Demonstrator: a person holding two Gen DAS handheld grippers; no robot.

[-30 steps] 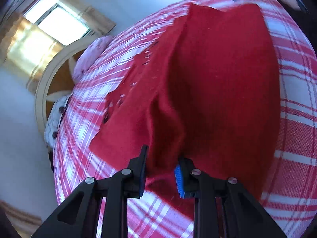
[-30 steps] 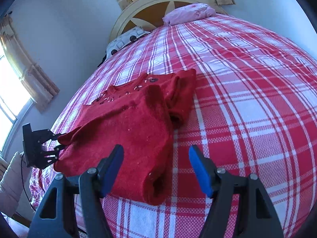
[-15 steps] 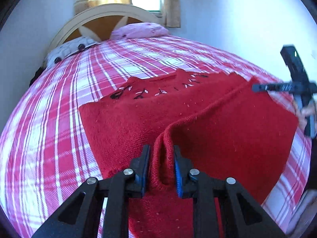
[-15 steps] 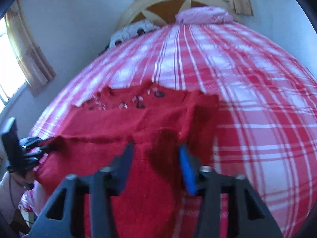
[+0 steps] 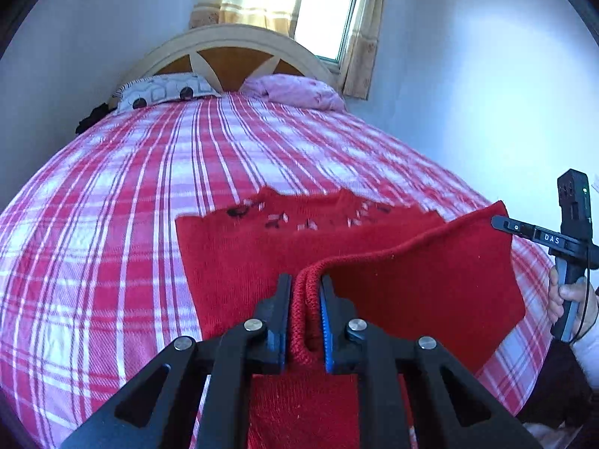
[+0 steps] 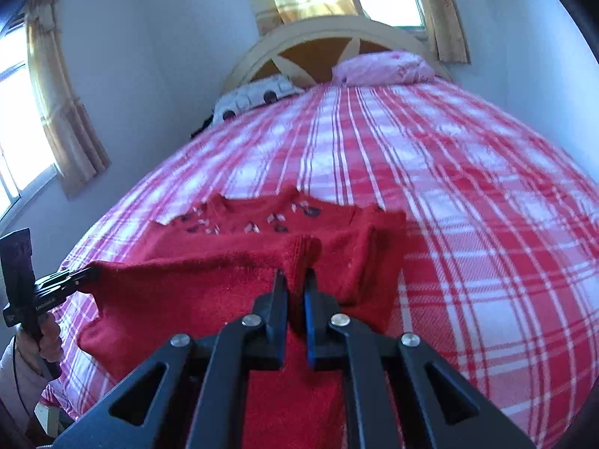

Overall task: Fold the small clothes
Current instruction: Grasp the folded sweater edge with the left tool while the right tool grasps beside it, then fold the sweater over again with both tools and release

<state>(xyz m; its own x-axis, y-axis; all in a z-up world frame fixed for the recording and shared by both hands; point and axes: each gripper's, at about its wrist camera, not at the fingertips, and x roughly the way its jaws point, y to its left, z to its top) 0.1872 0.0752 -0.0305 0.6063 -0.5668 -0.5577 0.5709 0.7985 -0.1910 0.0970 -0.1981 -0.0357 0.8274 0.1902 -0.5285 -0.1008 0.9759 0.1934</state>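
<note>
Left gripper [image 5: 305,292] and right gripper [image 6: 295,284] each pinch the lifted hem of a red sweater [image 5: 239,254] over a plaid bed [image 5: 112,205]

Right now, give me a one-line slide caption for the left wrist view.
Left gripper pinches the red sweater's hem above the plaid bed; right gripper holds the other corner.
</note>
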